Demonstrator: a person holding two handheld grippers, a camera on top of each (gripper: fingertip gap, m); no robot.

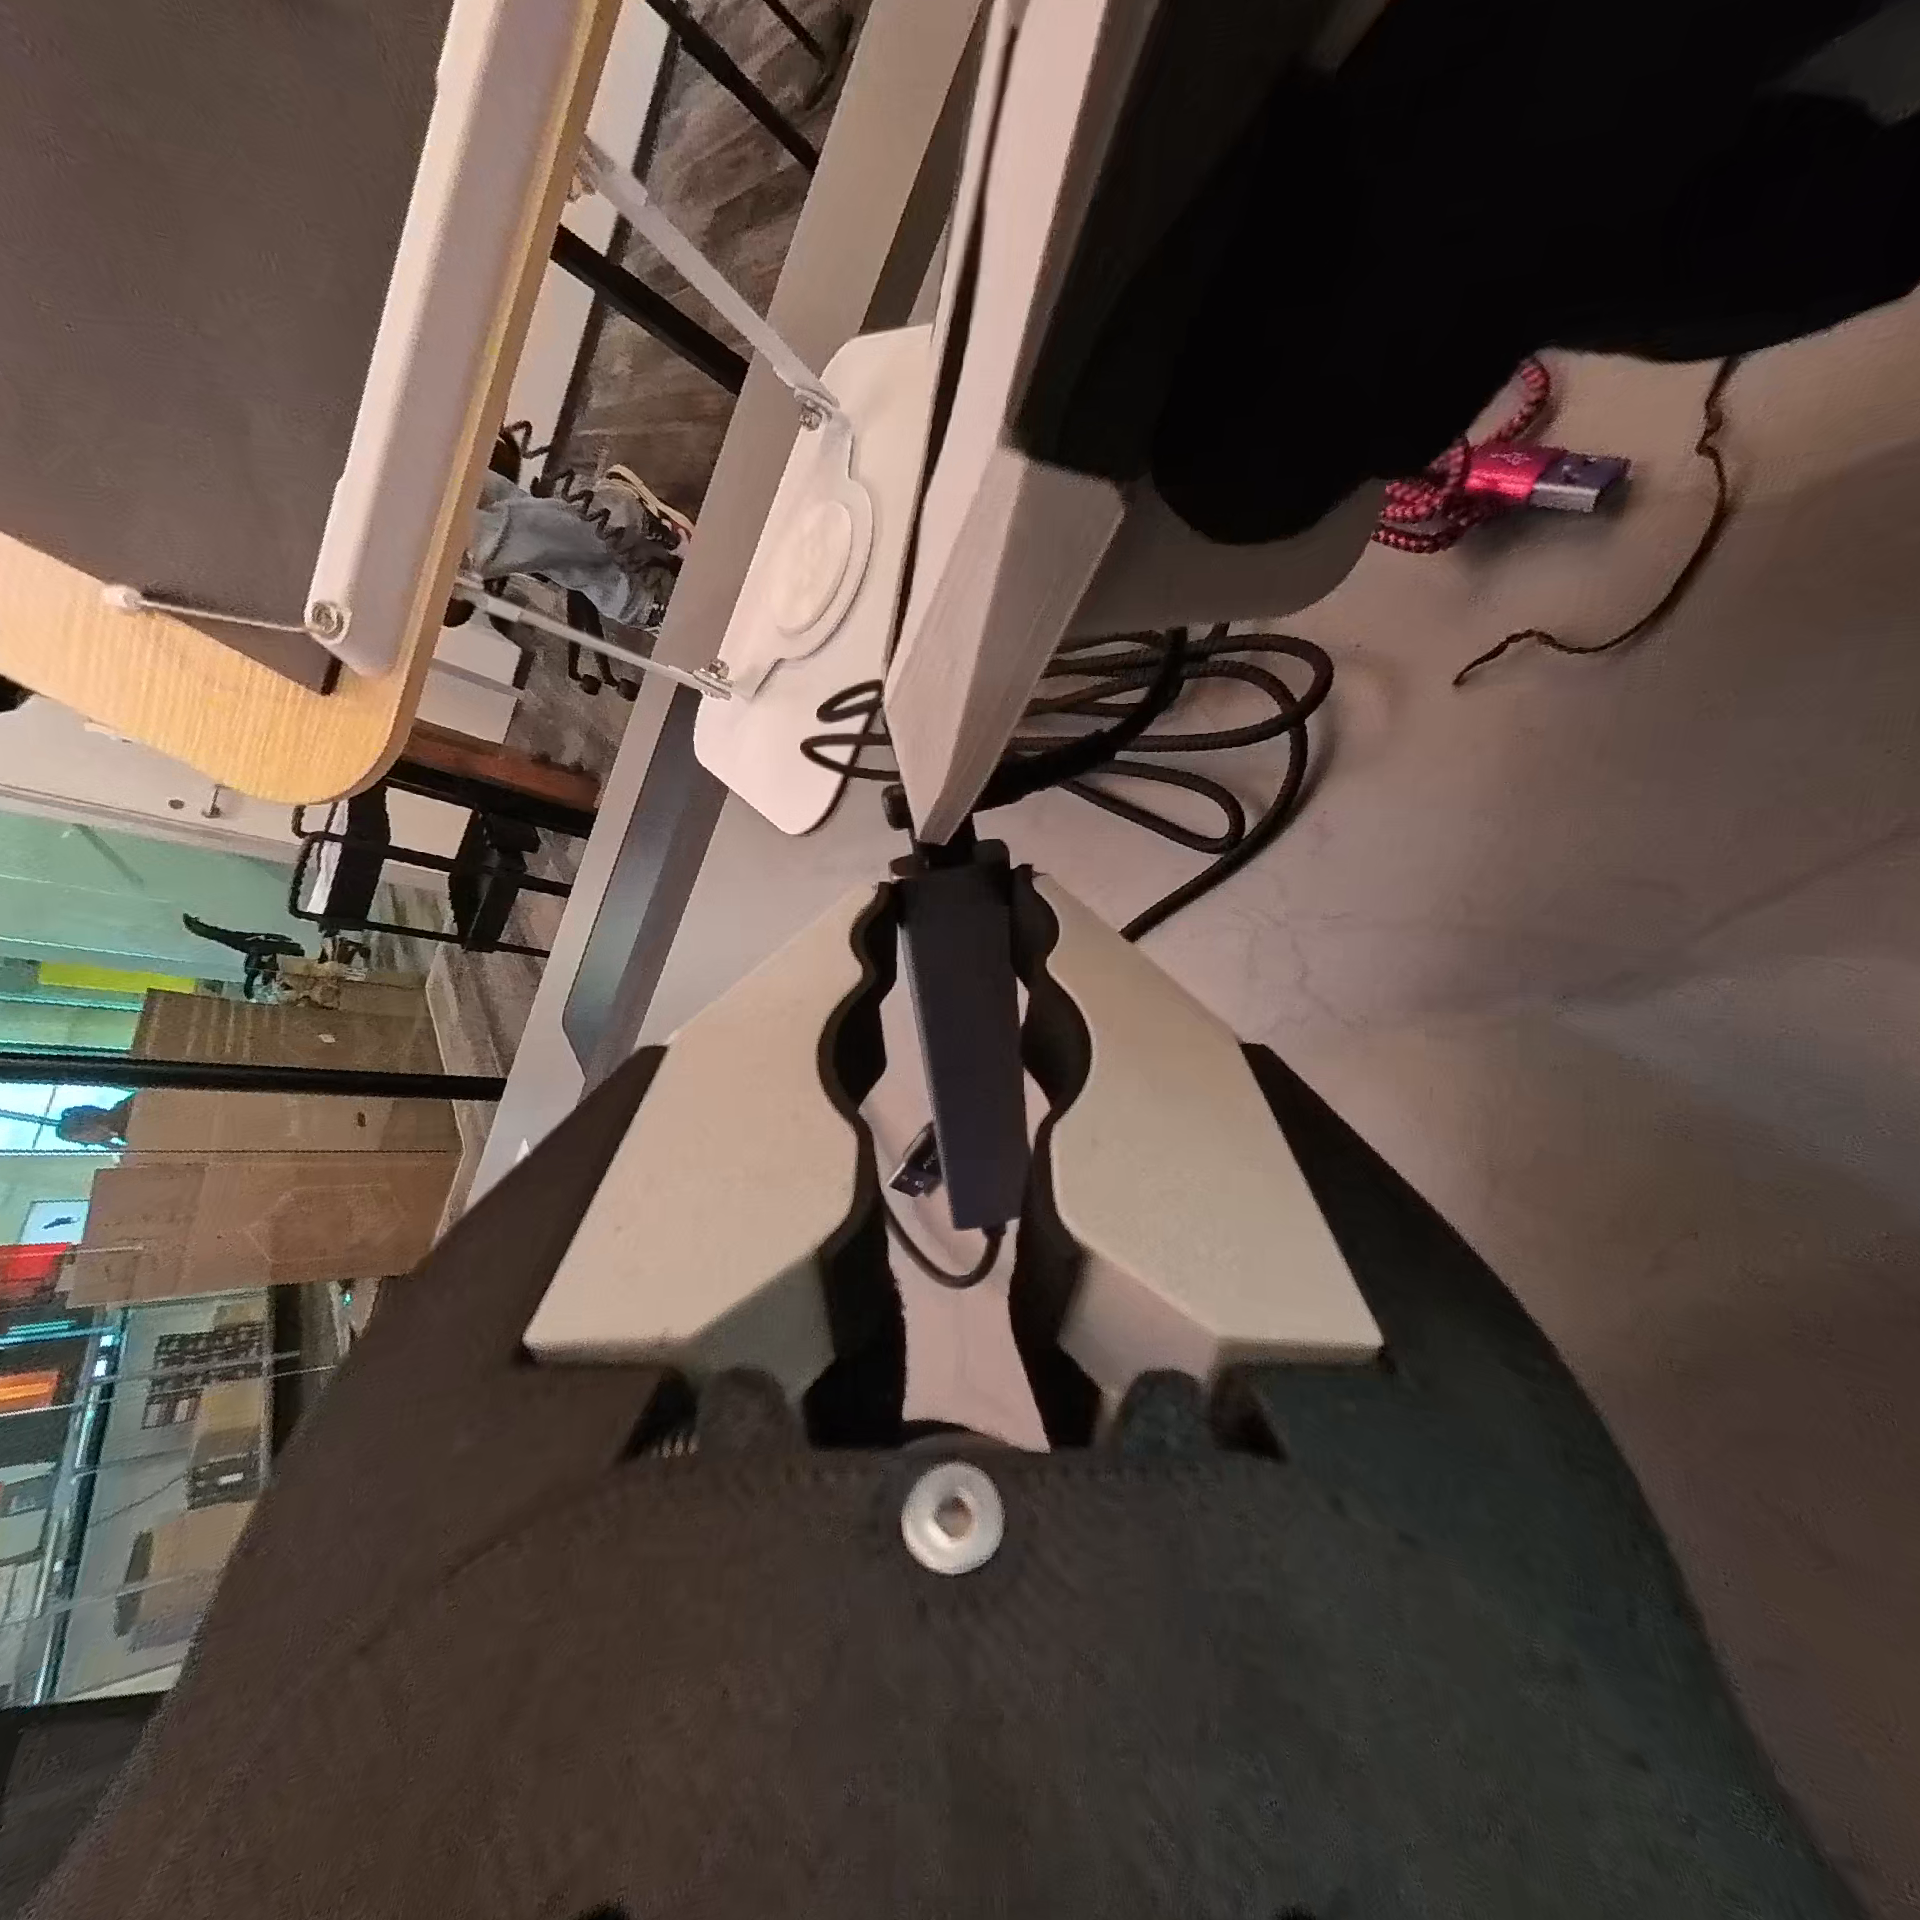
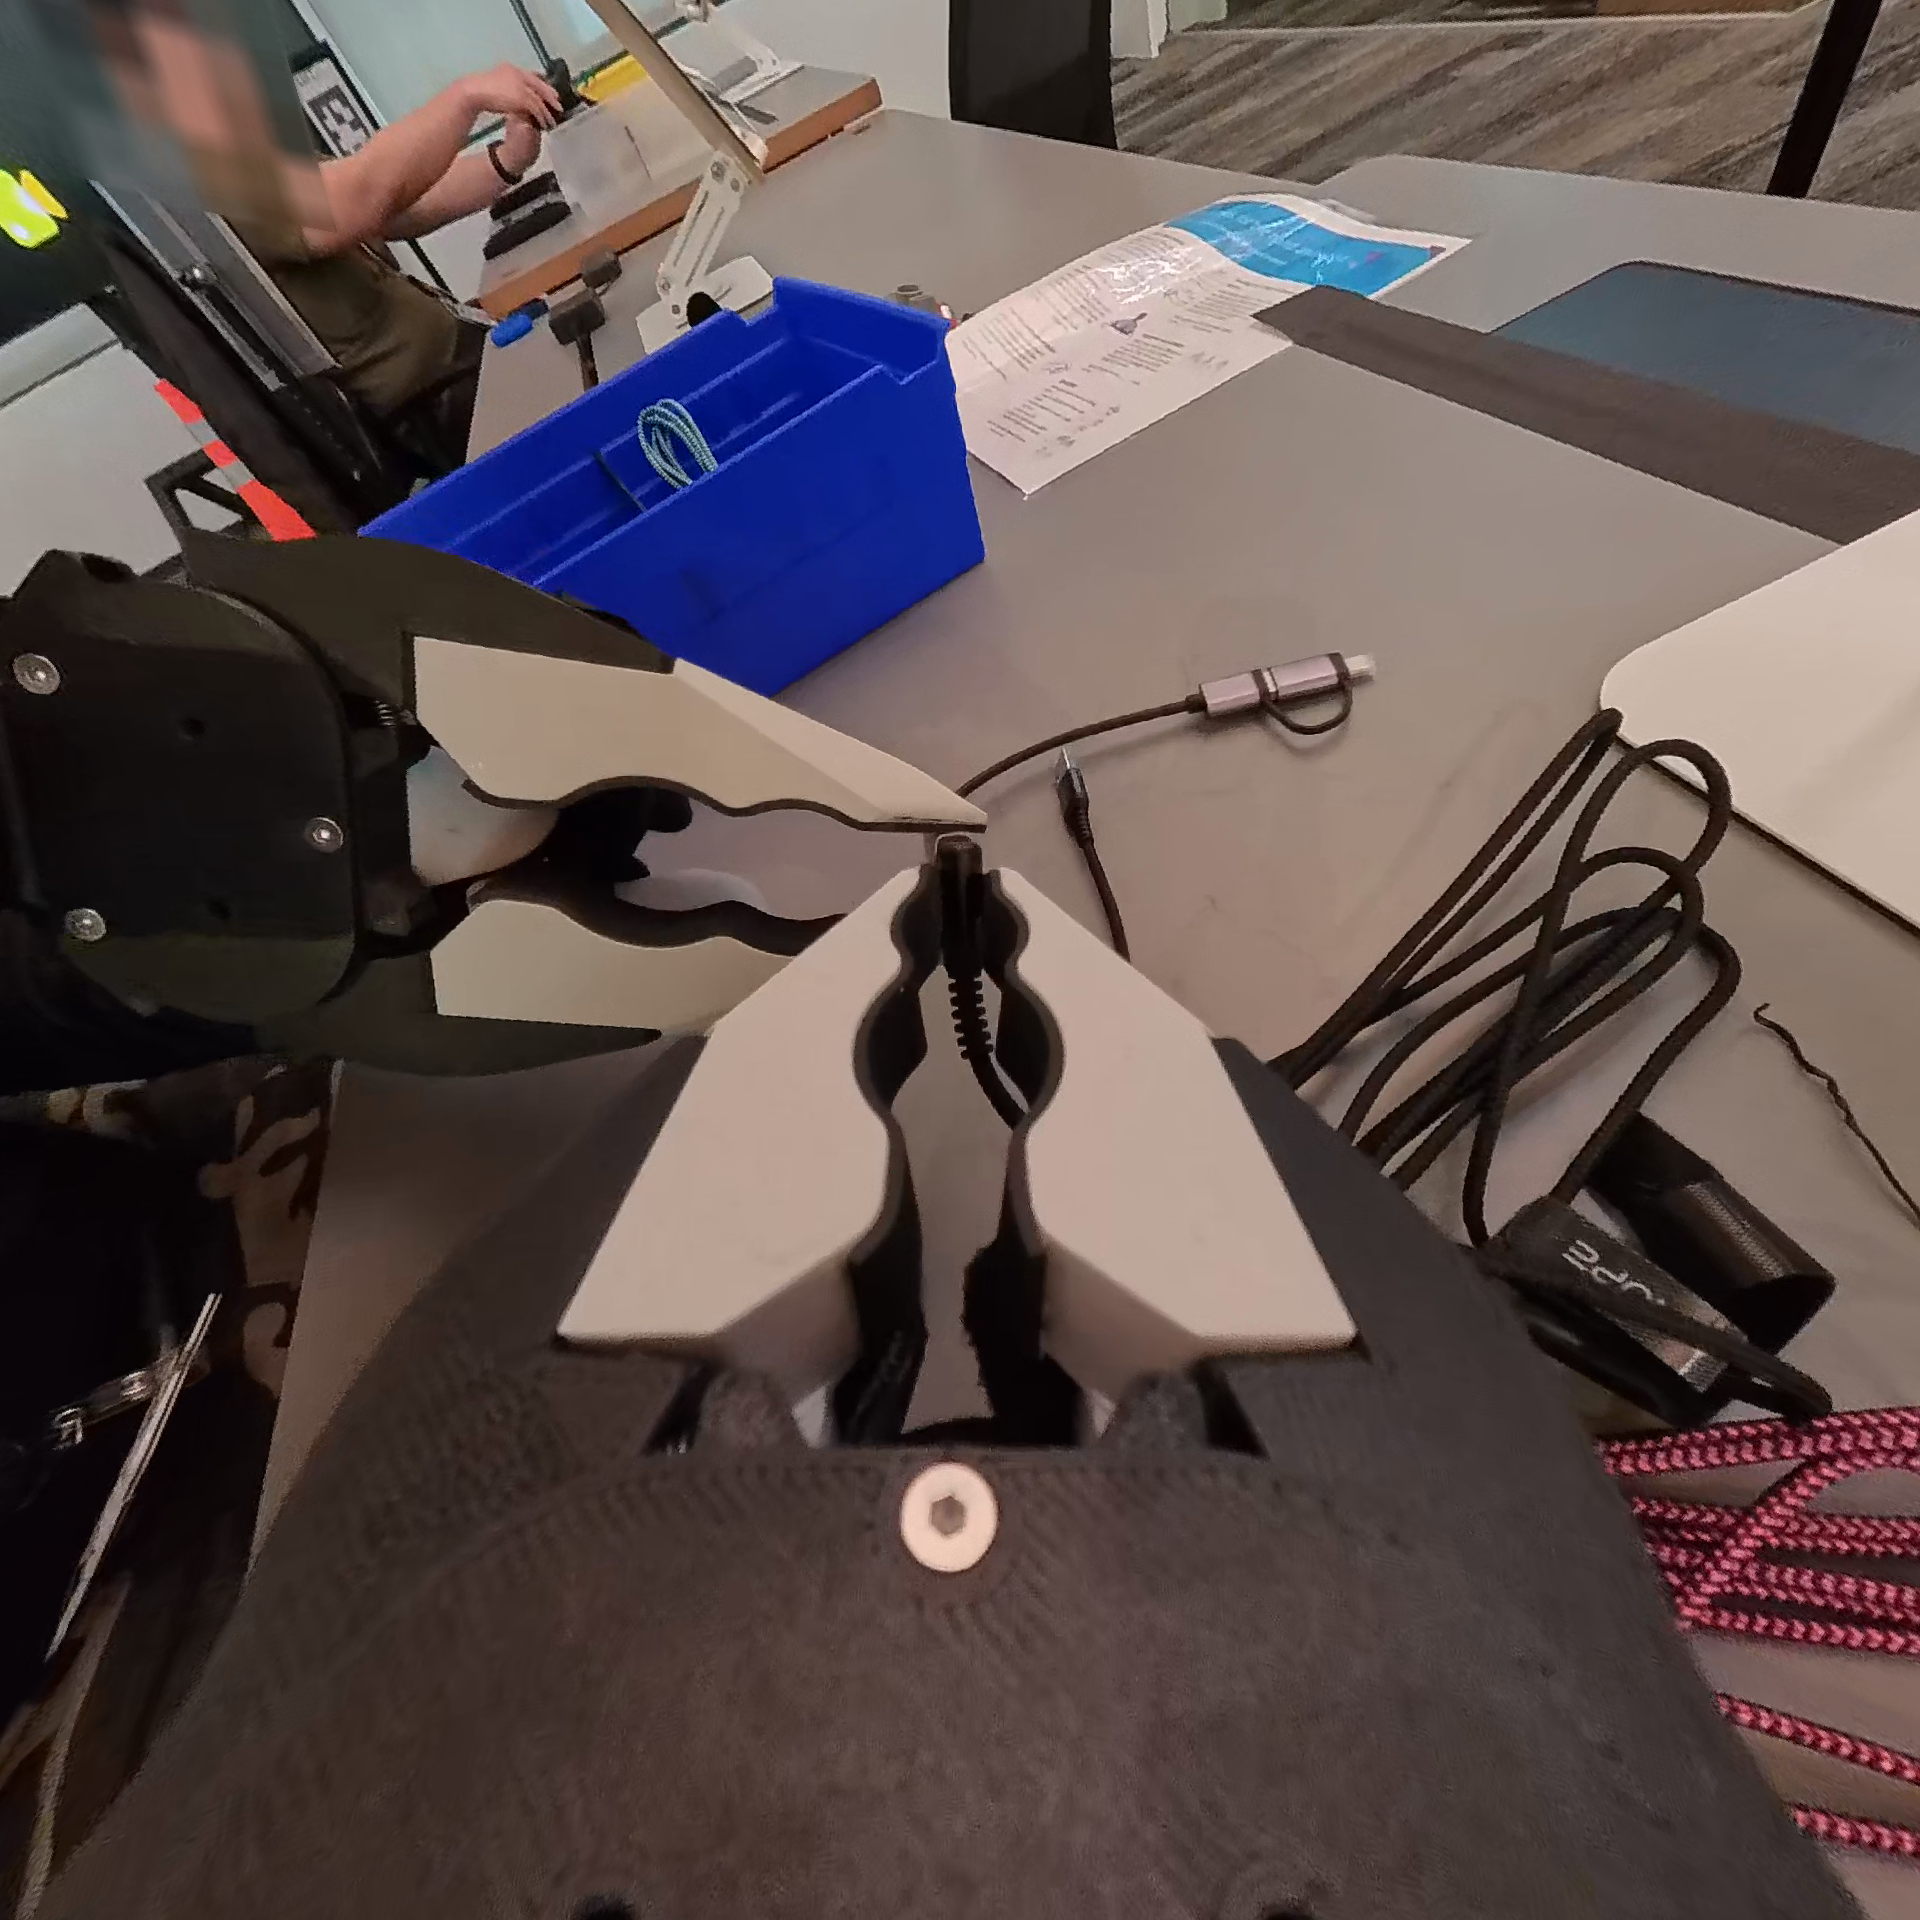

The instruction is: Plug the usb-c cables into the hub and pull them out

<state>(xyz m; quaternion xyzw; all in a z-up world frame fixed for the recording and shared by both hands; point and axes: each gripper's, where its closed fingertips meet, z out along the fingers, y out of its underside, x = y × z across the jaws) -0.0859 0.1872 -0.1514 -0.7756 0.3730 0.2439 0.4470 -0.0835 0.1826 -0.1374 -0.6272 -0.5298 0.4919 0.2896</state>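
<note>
My left gripper [image 1: 961, 883] is shut on a slim dark hub [image 1: 966, 1049], gripping its long sides. The hub's own short lead and plug [image 1: 920, 1169] hang near the palm. My right gripper [image 2: 956, 878] is shut on a black usb-c cable plug [image 2: 958, 883], its braided cable [image 2: 977, 1029] running back between the fingers. The plug tip meets the hub's far end [image 1: 940, 857]; I cannot tell how deep it sits. In the right wrist view the left gripper's upper finger [image 2: 727, 748] comes in from the left and the hub is hidden.
A blue bin [image 2: 831, 561] stands behind on the grey table [image 2: 1247, 540]. A grey cable with an adapter end [image 2: 1278, 686], a black cable coil [image 2: 1507, 987] and a pink braided cable [image 2: 1766, 1538] lie to the right. A printed sheet [image 2: 1143, 332] lies farther back. A person sits at the far left. My two grippers' fingertips are within a few centimetres of each other.
</note>
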